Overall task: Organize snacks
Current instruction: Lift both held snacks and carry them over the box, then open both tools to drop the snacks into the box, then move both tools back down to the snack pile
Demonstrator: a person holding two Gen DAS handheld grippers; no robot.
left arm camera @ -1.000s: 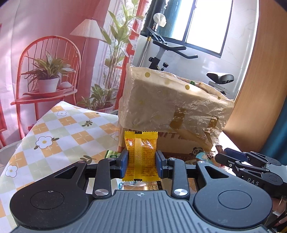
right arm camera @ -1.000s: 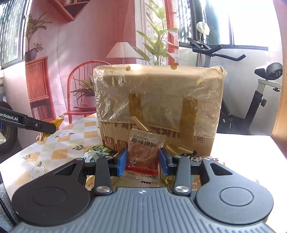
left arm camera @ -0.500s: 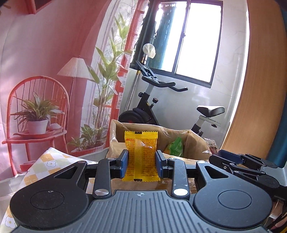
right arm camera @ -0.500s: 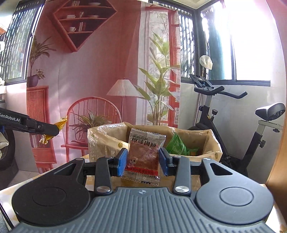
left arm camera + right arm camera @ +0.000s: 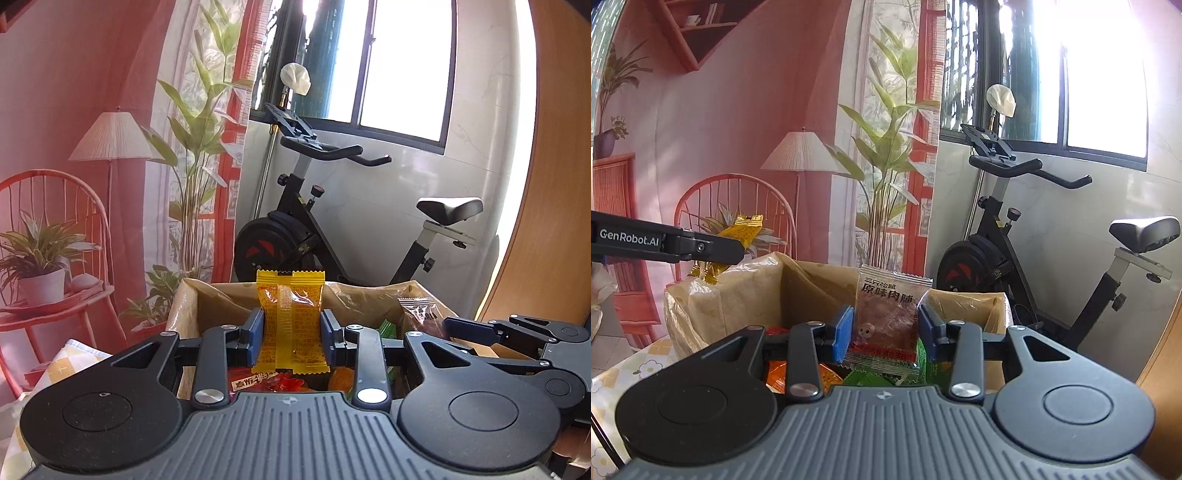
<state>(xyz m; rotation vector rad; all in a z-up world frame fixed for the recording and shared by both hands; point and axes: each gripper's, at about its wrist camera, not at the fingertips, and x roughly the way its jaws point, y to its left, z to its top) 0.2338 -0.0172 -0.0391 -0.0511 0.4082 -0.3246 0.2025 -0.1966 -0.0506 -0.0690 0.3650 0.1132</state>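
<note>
The left hand-held gripper [image 5: 291, 332] pinches a yellow snack packet [image 5: 290, 321] above the open box [image 5: 798, 291]; the right hand-held gripper [image 5: 885, 328] grips a brown jerky packet [image 5: 888, 319] there. Snacks inside the box are mostly hidden.

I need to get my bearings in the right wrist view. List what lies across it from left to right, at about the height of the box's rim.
left gripper holding the yellow snack packet → paper-lined cardboard box → brown jerky packet in the right gripper → exercise bike
</note>
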